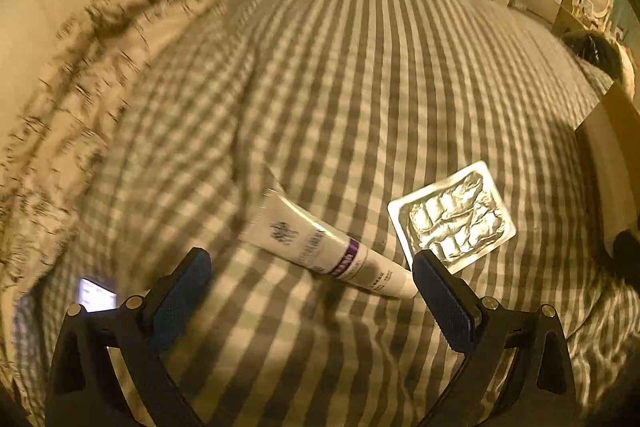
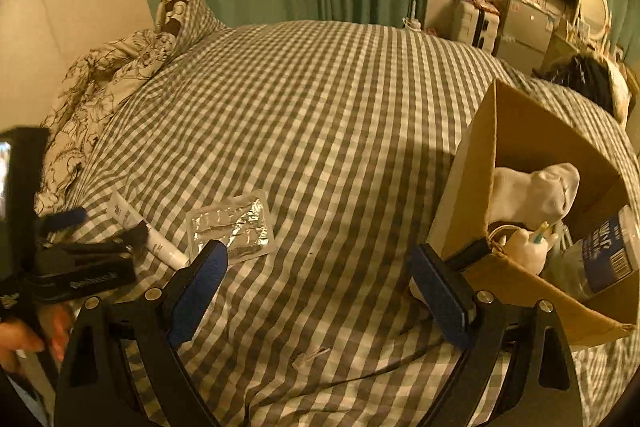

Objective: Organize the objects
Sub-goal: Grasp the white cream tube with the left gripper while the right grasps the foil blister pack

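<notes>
We judge that the task is partly done. Some things already lie in the cardboard box (image 2: pixel 476 163), which stands on the bed (image 2: pixel 320 99) at the right side: a white sock (image 2: pixel 536 191), a small white figure (image 2: pixel 528 247) and a plastic bottle with a dark blue label (image 2: pixel 604 251). What else is deeper in the box, we cannot see.

Two things are left on the checked cover, at the near left: a white tube (image 1: pixel 332 251) with a purple band, and just to the right of it a silver blister pack (image 1: pixel 452 215), close together but whether touching we cannot tell.

Our left gripper (image 1: pixel 312 267) is open wide and holds nothing; it hangs just above the tube, the cap end close beside one finger. Our right gripper (image 2: pixel 320 267) is also open and empty, over the bare cover between the pack and the box. We think the tube is next, then the pack.
</notes>
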### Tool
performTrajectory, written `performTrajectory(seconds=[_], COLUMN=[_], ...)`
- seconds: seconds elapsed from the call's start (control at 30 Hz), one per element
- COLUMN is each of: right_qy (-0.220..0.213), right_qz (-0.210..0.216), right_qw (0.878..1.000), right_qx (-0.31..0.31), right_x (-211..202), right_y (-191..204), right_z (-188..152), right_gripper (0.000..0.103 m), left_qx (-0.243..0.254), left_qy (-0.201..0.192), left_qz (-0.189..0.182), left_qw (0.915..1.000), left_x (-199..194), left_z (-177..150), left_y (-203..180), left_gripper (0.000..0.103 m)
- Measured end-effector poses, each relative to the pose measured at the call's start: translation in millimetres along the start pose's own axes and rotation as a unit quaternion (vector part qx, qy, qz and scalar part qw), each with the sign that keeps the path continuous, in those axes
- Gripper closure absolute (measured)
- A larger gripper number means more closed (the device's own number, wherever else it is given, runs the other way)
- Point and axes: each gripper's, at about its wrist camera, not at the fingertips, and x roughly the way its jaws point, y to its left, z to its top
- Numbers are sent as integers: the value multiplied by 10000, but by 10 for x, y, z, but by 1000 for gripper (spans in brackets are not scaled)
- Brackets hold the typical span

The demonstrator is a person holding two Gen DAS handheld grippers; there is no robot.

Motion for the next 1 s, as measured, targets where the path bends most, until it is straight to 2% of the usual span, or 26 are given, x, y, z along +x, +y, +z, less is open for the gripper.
performTrajectory(seconds=[0.13, 0.17, 0.2, 0.27, 0.3, 0.33, 0.37, 0.4, 0.47, 0.6, 0.77, 0.9, 1.0], right_qy=[81, 114, 145, 197, 211, 225, 236, 243, 255, 264, 373, 414, 541], right_qz=[6, 9, 5, 17, 17, -3, -21, -26, 2, 129, 272, 268, 304], right_qw=[9999, 9999, 9998, 9997, 9997, 9997, 9997, 9997, 9997, 9995, 9987, 9960, 9917], right_qx=[105, 123, 129, 139, 137, 118, 96, 76, 68, 67, -220, -745, -1122], right_x=[62, 70, 108, 137, 149, 160, 172, 177, 181, 204, 331, 487, 669], right_y=[-82, -92, -76, -74, -67, -59, -46, -37, -23, 23, 253, 570, 771], right_z=[-11, -13, -8, -8, -10, -16, -18, -21, -34, -37, -21, -2, -3], right_gripper=[10, 10, 10, 10, 10, 10, 10, 10, 10, 10, 10, 10, 10], left_qx=[95, 146, 199, 287, 328, 347, 330, 277, 146, 62, 119, 34, -46], left_qy=[290, 329, 365, 413, 414, 461, 446, 397, 240, -135, -469, -519, -432], left_qz=[-118, -156, -210, -367, -378, -542, -537, -572, -758, -959, -770, -575, -563], left_qw=[9995, 9992, 9989, 9981, 9979, 9969, 9970, 9972, 9967, 9953, 9959, 9970, 9975], left_x=[190, 230, 262, 307, 322, 337, 328, 299, 179, -159, -408, -383, -290], left_z=[1, 2, 5, 10, 8, -3, -10, -16, -35, -85, -97, -93, -69], left_y=[-137, -180, -222, -288, -310, -321, -314, -292, -224, -117, 88, 235, 275], left_gripper=[7, 13, 26, 42, 59, 67, 75, 78, 82, 82, 82, 82, 82])
